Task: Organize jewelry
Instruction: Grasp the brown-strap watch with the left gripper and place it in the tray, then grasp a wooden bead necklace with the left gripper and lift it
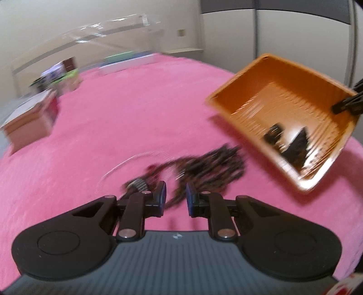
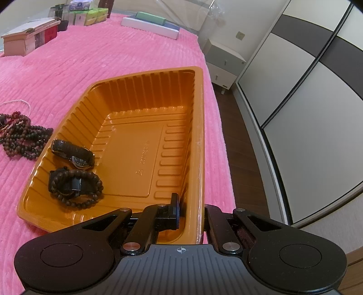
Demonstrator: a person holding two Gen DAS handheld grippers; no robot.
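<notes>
My right gripper (image 2: 190,212) has its fingers clamped on the near right wall of the orange tray (image 2: 145,95), one finger inside, the other outside the rim. The tray sits on the pink ribbed blanket (image 2: 90,59) covering the surface. Inside it, at about 9 o'clock in the right wrist view, lie a dark wristwatch (image 2: 73,154) and, just nearer me, a brown bead bracelet (image 2: 77,188) looped over a second black watch.

My left gripper (image 1: 175,199) hangs with its fingers slightly parted and nothing pressed between them; the view is blurred. Just beyond its tips lies the heap of dark bead strands (image 1: 211,165), with a thin pale chain (image 1: 127,163) curving at its 10 o'clock and a small silvery piece (image 1: 139,185) beside the left finger. The heap lies just outside the tray's left wall.

Further off, at 10 to 12 o'clock, stand a wooden box (image 2: 27,38), some green cartons (image 2: 95,15) and a flat white box (image 2: 149,26). A wardrobe (image 2: 306,79) fills the right side.
</notes>
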